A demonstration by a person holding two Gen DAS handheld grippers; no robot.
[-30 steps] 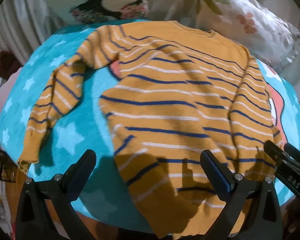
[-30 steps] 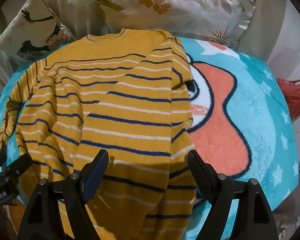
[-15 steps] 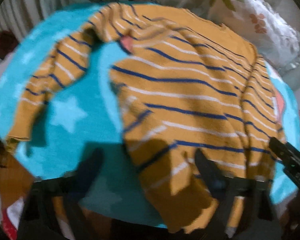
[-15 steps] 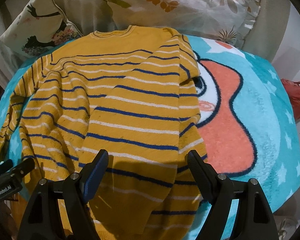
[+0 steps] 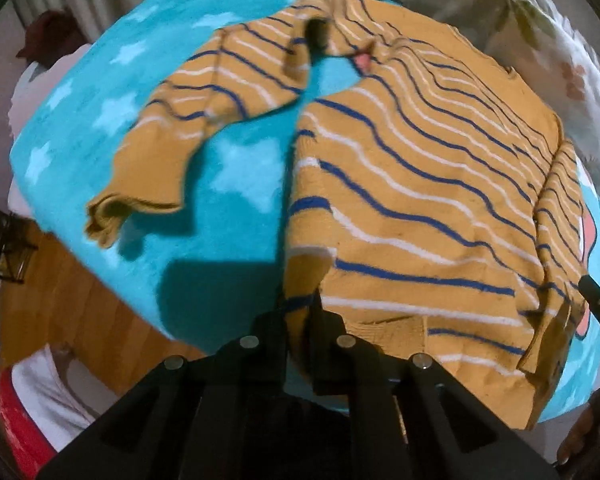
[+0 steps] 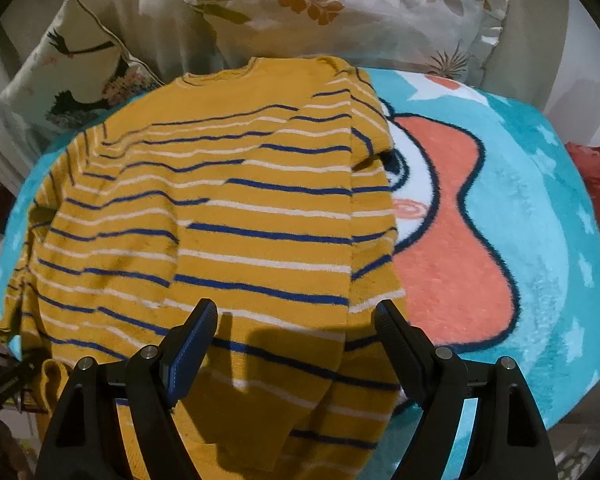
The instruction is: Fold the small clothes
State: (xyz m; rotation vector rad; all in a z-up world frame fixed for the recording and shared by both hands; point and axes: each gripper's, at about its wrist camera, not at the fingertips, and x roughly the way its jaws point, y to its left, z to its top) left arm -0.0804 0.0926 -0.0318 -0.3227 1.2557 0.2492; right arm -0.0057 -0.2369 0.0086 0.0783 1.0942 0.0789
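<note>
The striped sweater (image 6: 228, 232) lies flat on the star-print blanket (image 6: 540, 216), its hem at the near edge. The left gripper (image 5: 298, 320) is clamped on the hem's corner; the right gripper (image 6: 296, 320) hovers above the hem, fingers apart.

Left tongs (image 5: 299, 312) pinch the striped sweater's (image 5: 412, 184) hem corner (blurred) over the turquoise blanket (image 5: 220, 264).

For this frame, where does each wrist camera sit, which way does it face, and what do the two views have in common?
Left wrist: behind the left gripper, looking across the sweater toward its spread sleeve; fingers shut on the hem.
Right wrist: behind the right gripper, fingers open over the hem, facing the pillows.
Shared: the same sweater on the blanket; the right gripper's tip shows at the left view's right edge.
</note>
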